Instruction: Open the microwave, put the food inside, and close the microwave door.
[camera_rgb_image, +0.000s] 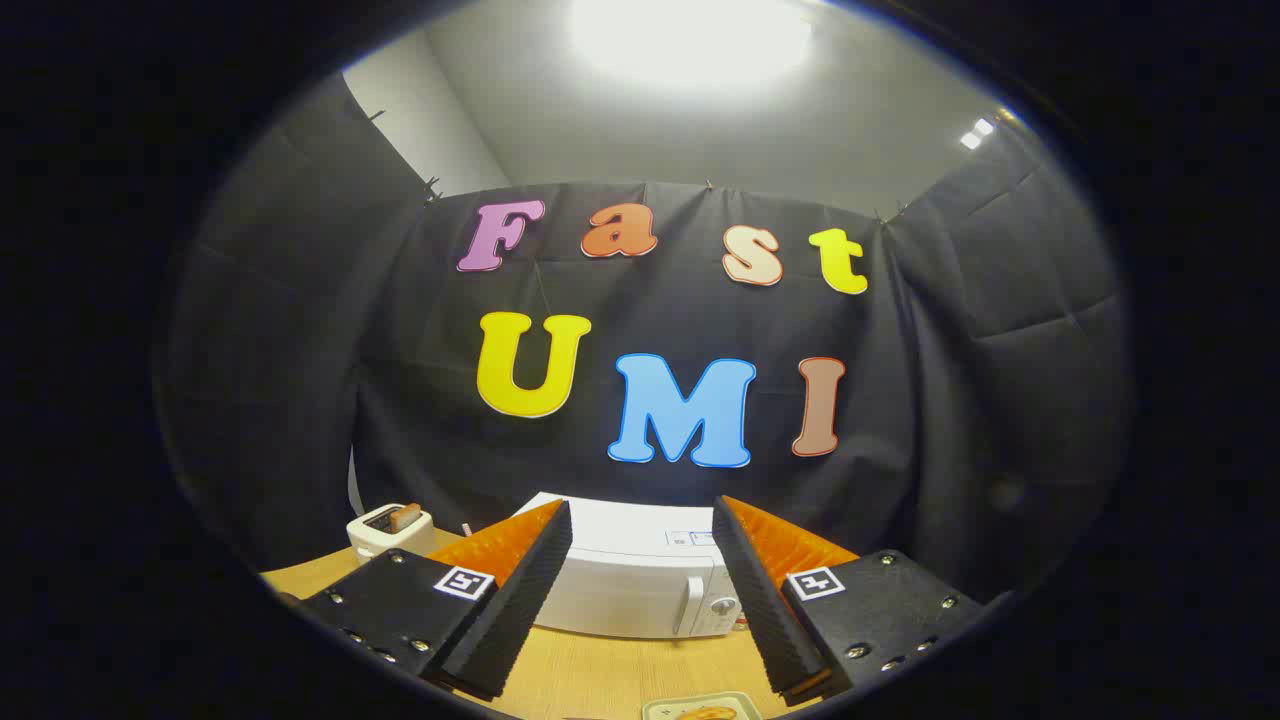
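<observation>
food (703, 712) waits on its tray just before the spread, empty hand-held gripper (640, 590); microwave (640, 590) beyond looks unopened, so every step remains.

Smooth, glossy white plastic microwave (625, 590), door shut, beyond the fingers. Gripper (640, 560) open, nothing betw. fingers: matt black ribbed pads (522, 600), ridged orange plastic backs, matt black bodies w/ shiny metal screws. Light wood-grain tabletop (600, 675) below, satin finish. Glossy cream plastic toaster (390, 530) beyond left finger. Matt black cloth wall behind, creased.

White toaster (390, 528) with a slice in it, on the wooden table (600, 675).
</observation>
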